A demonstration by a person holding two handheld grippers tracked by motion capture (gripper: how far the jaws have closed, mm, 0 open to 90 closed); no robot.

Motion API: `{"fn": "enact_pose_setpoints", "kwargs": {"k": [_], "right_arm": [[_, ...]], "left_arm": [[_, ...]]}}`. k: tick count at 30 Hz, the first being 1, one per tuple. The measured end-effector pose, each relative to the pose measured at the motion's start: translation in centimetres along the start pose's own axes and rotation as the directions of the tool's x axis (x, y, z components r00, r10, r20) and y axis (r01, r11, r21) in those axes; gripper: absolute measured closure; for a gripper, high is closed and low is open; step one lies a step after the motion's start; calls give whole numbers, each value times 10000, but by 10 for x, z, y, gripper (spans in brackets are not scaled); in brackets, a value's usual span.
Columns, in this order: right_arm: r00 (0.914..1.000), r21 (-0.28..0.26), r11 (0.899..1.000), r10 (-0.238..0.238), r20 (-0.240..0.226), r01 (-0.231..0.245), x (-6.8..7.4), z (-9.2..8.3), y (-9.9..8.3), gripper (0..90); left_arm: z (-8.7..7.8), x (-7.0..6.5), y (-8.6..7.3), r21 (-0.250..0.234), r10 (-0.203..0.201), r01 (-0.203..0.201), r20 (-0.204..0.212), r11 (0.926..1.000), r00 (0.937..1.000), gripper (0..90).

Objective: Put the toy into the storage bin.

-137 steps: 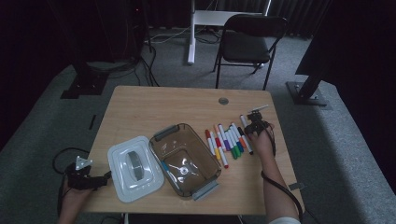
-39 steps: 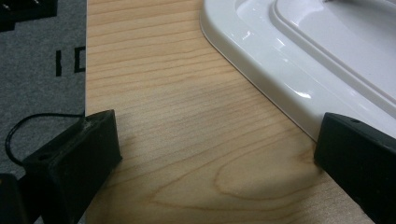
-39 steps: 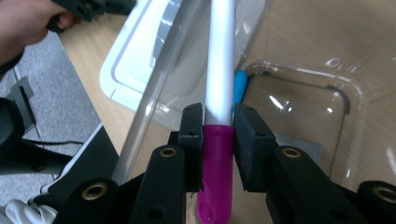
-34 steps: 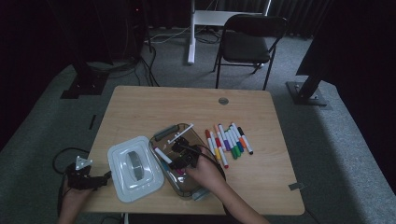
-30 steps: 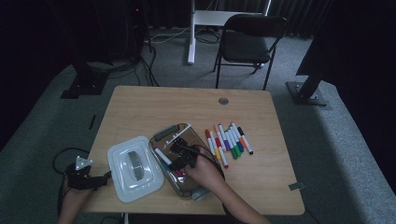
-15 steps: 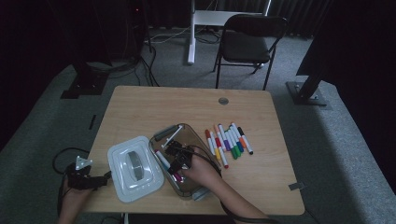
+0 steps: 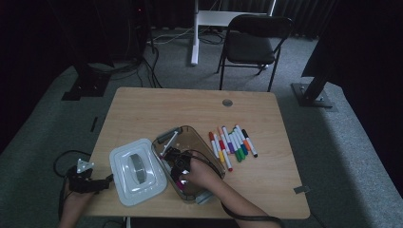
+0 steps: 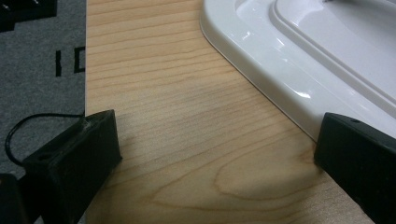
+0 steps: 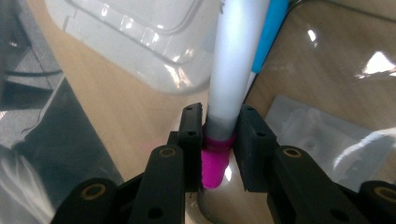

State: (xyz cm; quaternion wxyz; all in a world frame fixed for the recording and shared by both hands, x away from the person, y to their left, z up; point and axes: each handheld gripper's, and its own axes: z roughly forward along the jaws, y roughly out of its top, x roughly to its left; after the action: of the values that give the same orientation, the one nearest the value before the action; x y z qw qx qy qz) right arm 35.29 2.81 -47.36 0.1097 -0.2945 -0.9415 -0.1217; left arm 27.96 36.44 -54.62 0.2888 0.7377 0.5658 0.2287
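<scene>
I have the right gripper (image 9: 218, 135) clamped tight on a pink-capped marker (image 9: 233, 70), just above its cap, low inside the clear container (image 7: 209, 152); a blue marker (image 9: 273, 32) lies just beside it at about one o'clock. At nine o'clock the left gripper (image 8: 215, 154) rests wide apart on the table (image 7: 266, 123), empty, its right jaw seemingly touching the white lid (image 8: 299, 70). Farther off, at two o'clock, lies the row of markers (image 7: 233, 145).

far half of light wooden table (image 7: 190, 109): bare, open to pass; left: white plastic lid (image 7: 138, 172) blocks; centre: clear plastic container (image 7: 199, 142) walls hem the way in; right: row of coloured markers (image 7: 233, 145) obstructs, apparently with bare wood beyond
</scene>
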Motion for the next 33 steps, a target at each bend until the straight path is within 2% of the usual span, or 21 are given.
{"fn": "enact_pose_setpoints", "kwargs": {"k": [6, 19, 22, 25, 33], "right_arm": [[10000, 362, 9993, 62, 5, -62, -2, 5, 1, 726], [9993, 376, 9990, 234, 276, -244, -3, 5, 1, 676], [9993, 187, 9996, 205, 320, -211, -2, 2, 0, 658], [9979, 10, 10000, 89, 638, -90, -1, -3, -1, 634], [9968, -1060, 9943, 32, 793, 52, -4, -35, -15, 578]], "left_arm": [[0, 0, 0, -1, 3, -3, 1, 10000, 10000, 7], [0, 0, 0, -2, 8, -8, -1, 10000, 10000, 7], [0, 0, 0, -2, 7, -7, -1, 10000, 10000, 7], [0, 0, 0, -3, 5, -5, -2, 10000, 10000, 7], [0, 0, 0, -2, 22, -22, -7, 10000, 10000, 7]]}}
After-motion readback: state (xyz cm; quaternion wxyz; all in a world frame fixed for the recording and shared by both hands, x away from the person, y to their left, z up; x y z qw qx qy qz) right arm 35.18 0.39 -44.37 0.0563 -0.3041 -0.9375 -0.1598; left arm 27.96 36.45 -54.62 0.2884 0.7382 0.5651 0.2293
